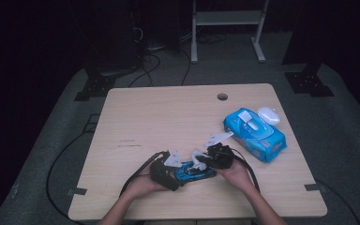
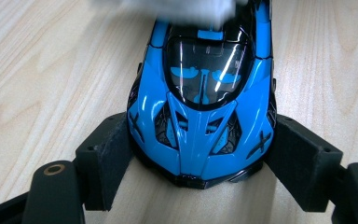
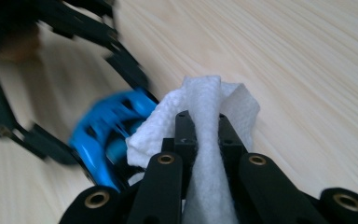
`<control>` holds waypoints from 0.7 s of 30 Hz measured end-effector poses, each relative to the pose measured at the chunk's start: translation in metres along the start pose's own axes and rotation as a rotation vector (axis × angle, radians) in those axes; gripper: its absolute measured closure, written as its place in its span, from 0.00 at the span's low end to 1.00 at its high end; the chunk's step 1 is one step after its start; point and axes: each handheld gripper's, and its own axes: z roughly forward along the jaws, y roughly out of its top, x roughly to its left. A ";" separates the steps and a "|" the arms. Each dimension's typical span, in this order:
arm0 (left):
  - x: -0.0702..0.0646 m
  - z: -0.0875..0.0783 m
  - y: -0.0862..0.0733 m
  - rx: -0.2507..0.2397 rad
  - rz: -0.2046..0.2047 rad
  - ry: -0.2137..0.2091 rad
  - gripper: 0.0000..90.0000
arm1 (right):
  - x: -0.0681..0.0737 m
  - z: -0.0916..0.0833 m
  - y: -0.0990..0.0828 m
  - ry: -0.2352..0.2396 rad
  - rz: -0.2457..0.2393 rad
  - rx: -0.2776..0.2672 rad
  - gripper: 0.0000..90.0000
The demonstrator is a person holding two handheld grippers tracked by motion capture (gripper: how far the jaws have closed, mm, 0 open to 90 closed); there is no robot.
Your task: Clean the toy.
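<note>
Dark surroundings frame a pale wooden desk (image 1: 145, 117), with a metal stand and cables on the floor beyond it. Taking the blue toy car (image 1: 194, 171) as landmark: it sits on the desk near the person's edge, between both hands. A blue wipe pack (image 1: 255, 133) lies well apart from the car, toward the far right, with a small white object (image 1: 268, 115) just beyond the pack.

The left gripper (image 2: 198, 161) has its jaws closed on the car's nose, one pad against each front flank. The right gripper (image 3: 204, 133) has its jaws shut tight on a folded white wipe (image 3: 200, 107), which is at the car's other end, touching or nearly touching the bodywork.

Judged risks: the hold is on a tapered, glossy nose, so sideways rubbing pressure could squeeze the car out of the jaws or pivot it on its wheels. The wipe projects little past the right jaws, so a hard stroke could bring the jaw tips onto the paintwork.
</note>
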 end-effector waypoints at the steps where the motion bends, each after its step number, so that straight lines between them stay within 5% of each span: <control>1: 0.000 0.000 0.000 0.000 0.001 0.001 0.28 | 0.004 0.005 0.003 0.014 -0.011 0.000 0.92; 3: 0.000 0.000 0.000 -0.001 0.000 0.001 0.28 | 0.007 0.010 0.006 0.011 -0.044 0.011 0.92; 6: 0.000 0.000 0.000 -0.004 0.002 0.001 0.28 | -0.001 0.003 0.000 0.000 -0.020 0.007 0.92; 11: 0.000 0.000 -0.002 -0.009 -0.001 0.001 0.28 | -0.020 -0.023 -0.019 -0.103 -0.001 0.044 0.92; 15: 0.002 0.000 -0.003 -0.005 -0.032 -0.017 0.28 | -0.018 -0.034 -0.029 -0.093 0.011 0.024 0.93; 21: 0.001 0.000 -0.001 0.002 -0.028 -0.010 0.28 | -0.016 -0.050 -0.033 -0.113 0.016 -0.021 0.94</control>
